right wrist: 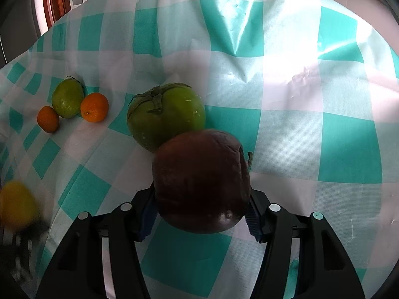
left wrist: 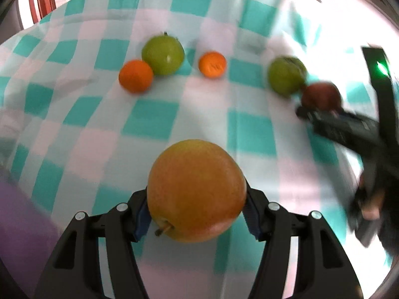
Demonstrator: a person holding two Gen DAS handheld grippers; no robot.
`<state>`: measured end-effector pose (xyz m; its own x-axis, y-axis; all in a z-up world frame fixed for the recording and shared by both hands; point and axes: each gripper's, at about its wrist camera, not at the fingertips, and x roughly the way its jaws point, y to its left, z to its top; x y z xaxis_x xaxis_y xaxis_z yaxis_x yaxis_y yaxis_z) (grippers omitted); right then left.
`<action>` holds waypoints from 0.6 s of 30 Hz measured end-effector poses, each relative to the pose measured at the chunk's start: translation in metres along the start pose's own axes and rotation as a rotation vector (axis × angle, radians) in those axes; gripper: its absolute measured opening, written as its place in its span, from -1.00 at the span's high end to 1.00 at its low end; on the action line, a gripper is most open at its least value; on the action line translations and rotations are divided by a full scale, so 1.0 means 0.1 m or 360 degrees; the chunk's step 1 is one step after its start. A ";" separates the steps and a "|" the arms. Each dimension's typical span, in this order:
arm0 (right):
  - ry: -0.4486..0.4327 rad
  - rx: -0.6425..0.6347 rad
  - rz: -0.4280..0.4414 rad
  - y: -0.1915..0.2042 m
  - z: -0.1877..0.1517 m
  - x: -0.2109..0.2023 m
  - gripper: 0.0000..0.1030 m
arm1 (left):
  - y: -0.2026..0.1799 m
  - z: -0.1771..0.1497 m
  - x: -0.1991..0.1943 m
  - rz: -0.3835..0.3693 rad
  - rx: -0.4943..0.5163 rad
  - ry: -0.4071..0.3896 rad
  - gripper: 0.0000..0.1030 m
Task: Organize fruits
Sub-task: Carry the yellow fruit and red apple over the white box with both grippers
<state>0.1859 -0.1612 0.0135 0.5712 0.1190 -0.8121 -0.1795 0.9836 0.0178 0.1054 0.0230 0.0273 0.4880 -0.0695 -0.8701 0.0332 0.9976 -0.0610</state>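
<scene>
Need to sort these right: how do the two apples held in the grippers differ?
The yellow-orange apple in the left gripper is bright; the dark red apple in the right gripper looks almost brown. The first's stem points toward the camera, the second's sideways. Both are gripped above the checked tablecloth.

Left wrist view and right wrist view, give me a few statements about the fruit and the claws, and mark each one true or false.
1. The left claw holds a yellow-orange apple. True.
2. The right claw is empty. False: it is shut on a dark red apple.
3. Two small oranges lie on the checked cloth. True.
4. The cloth is red and white. False: it is teal and white.
5. The green fruit with a leafy cap sits just behind the dark red apple. True.
</scene>
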 end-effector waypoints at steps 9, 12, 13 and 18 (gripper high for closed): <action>0.0103 0.0132 0.0188 0.32 -0.64 -0.75 -0.10 | 0.11 -0.87 -0.57 -0.0026 0.0074 0.0125 -0.18; 0.0171 0.0135 0.0239 0.45 -0.97 -1.02 -0.10 | 0.19 -1.08 -0.73 -0.0047 0.0068 0.0175 -0.18; 0.0195 0.0118 0.0251 0.49 -1.05 -1.09 -0.10 | 0.21 -1.17 -0.80 -0.0059 0.0078 0.0184 -0.18; 0.0314 0.0003 0.0315 0.63 -1.45 -1.42 -0.10 | 0.15 -1.37 -1.00 -0.0136 0.0175 0.0209 -0.18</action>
<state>-0.0228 -0.1354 0.0450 0.3580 0.2804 -0.8906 -0.2706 0.9441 0.1885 -0.0627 0.0451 0.0466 0.3617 -0.1464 -0.9207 0.1684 0.9816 -0.0899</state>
